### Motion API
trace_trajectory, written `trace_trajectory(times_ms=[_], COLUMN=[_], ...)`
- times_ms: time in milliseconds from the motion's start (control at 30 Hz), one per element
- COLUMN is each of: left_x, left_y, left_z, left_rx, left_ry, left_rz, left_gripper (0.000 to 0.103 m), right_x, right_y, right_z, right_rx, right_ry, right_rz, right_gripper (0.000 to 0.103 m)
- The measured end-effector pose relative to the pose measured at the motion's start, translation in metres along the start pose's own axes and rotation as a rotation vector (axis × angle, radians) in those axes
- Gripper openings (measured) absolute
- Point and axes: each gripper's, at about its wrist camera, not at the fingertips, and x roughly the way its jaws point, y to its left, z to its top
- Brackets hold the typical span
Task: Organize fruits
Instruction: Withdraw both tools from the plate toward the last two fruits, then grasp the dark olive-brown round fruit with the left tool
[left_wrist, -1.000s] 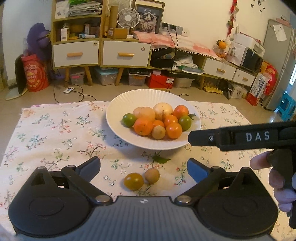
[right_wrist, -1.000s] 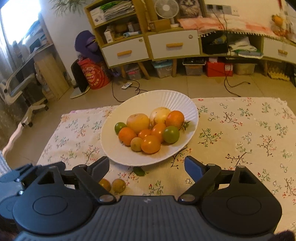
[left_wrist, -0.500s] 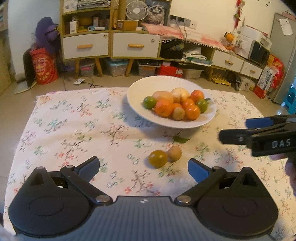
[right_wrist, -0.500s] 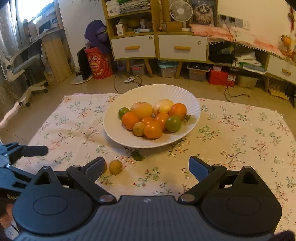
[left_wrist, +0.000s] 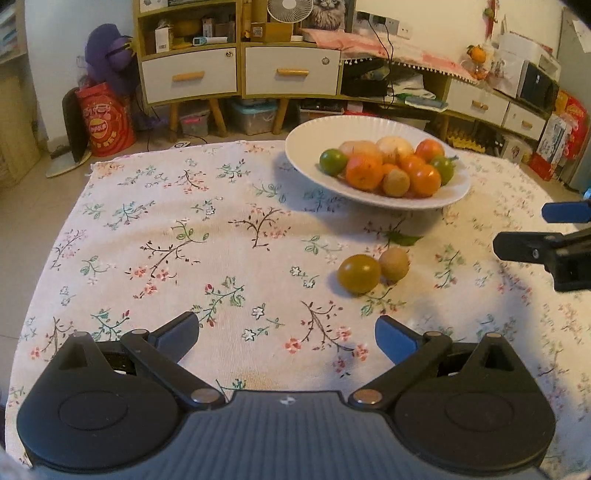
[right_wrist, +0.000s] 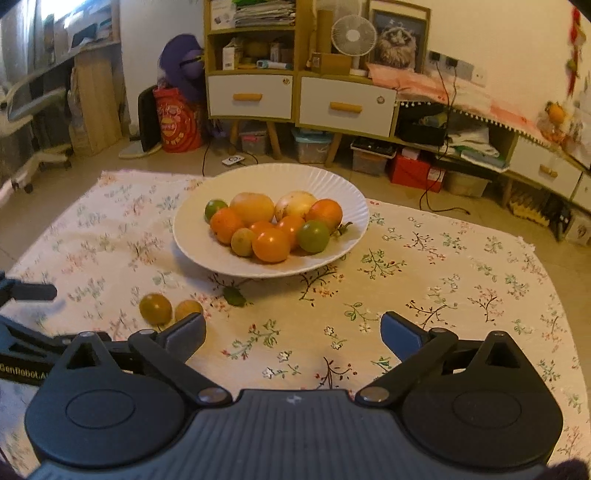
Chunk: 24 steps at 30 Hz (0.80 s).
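Right now two loose fruits lie touching on the floral-cloth tabletop (left_wrist: 184, 229), near the wide white ribbed plate (left_wrist: 458, 192) heaped with oranges and green fruit: a round olive-green tomato-like fruit (left_wrist: 359, 273) and a smaller tan round fruit (left_wrist: 394, 263). I have both the left claw (left_wrist: 287, 332) and right claw (right_wrist: 293, 330) spread wide and empty. I judge both fruits light, smooth and prone to rolling, the green one perhaps soft-skinned, so I would pinch gently across the widest middle, taking the tan one from its free side.
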Motion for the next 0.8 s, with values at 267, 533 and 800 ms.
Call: trace_trajectory(times_ms=[267,533,800], left_x=[0.015,0.026,0.031], left_y=[-0.004,-0.018,-0.025], left_z=[0.000,0.007,0.014], left_rx=[0.025,0.056,0.057], left_ry=[-0.027,-0.047,-0.060], left_rz=[-0.040,-0.096,-0.135], left_gripper=[0.075,0.055,0.037], right_x=[0.007,0.015,0.018], right_y=[0.008,0.012,0.010], right_z=[-0.009,-0.015,-0.016], right_rx=[-0.076,-0.105,-0.106], right_ry=[0.014,0.036,0.046], right_rz=[0.002,0.033,0.043], right_gripper=[0.101,0.101,0.101])
